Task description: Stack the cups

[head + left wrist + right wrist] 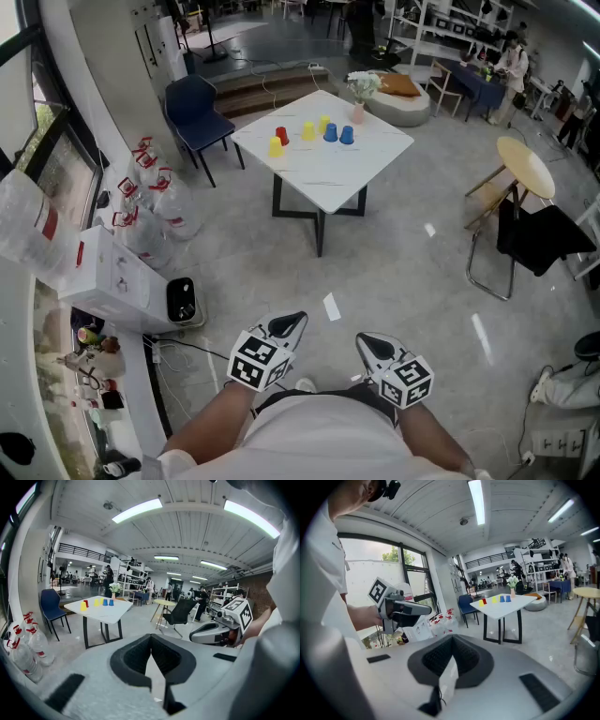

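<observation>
Head view, looking steeply down: I see my white-shirted torso at the bottom edge and both forearms reaching forward over a grey floor. The left gripper (289,325) and right gripper (373,345) are held side by side, near each other but apart, each carrying its cube of square markers, both angled slightly downward with nothing in them. Well ahead stands a white square table (319,183) on a black frame. On its far half stand the cups (307,131) in a loose row: 1 red, 3 yellow and 2 blue, with the red one just beside a yellow one at the left end. A small vase of flowers (360,94) stands at the far corner. A blue chair (195,108) is left of the table, large water bottles (150,197) line the left wall, and a round wooden table (525,164) is off to the right. Left gripper view: the left gripper (151,637) has its 2 dark pads pressed together, holding nothing. The white table with the cups is far off at the left, and the right gripper (197,633) shows at the right. Right gripper view: the right gripper (452,639) also has its pads fully together and empty. The table and cups are distant at right of centre, and the left gripper (436,608) shows at the left, in front of a window
</observation>
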Demonstrator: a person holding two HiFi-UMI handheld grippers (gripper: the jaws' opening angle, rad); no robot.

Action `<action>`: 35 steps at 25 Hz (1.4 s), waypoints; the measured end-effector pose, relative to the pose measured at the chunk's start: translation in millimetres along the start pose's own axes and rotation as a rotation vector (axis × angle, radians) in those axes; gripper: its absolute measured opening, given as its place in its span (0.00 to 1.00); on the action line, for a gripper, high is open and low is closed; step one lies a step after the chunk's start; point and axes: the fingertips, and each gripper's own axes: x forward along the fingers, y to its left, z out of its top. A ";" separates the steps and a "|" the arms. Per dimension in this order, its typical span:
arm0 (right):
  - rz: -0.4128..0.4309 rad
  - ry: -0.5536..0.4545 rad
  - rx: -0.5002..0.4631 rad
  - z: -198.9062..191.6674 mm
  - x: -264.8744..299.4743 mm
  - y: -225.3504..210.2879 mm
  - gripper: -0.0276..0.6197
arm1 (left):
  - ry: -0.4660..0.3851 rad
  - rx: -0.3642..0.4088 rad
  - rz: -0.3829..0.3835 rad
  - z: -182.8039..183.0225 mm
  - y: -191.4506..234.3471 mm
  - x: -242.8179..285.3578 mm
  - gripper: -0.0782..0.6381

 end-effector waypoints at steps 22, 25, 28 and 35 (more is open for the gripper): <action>0.012 0.019 0.000 2.1 19.2 6.3 0.05 | 0.036 -0.027 0.011 -18.2 14.8 -4.3 0.12; 0.012 0.025 0.005 1.2 21.9 5.2 0.05 | 0.049 -0.040 0.009 -25.1 18.2 -1.2 0.12; 0.007 0.033 0.006 3.5 21.1 0.6 0.05 | 0.055 -0.051 0.001 -25.5 18.8 6.7 0.12; 0.003 0.049 0.033 6.7 38.1 -31.4 0.05 | 0.066 -0.077 -0.013 -20.0 28.9 38.8 0.12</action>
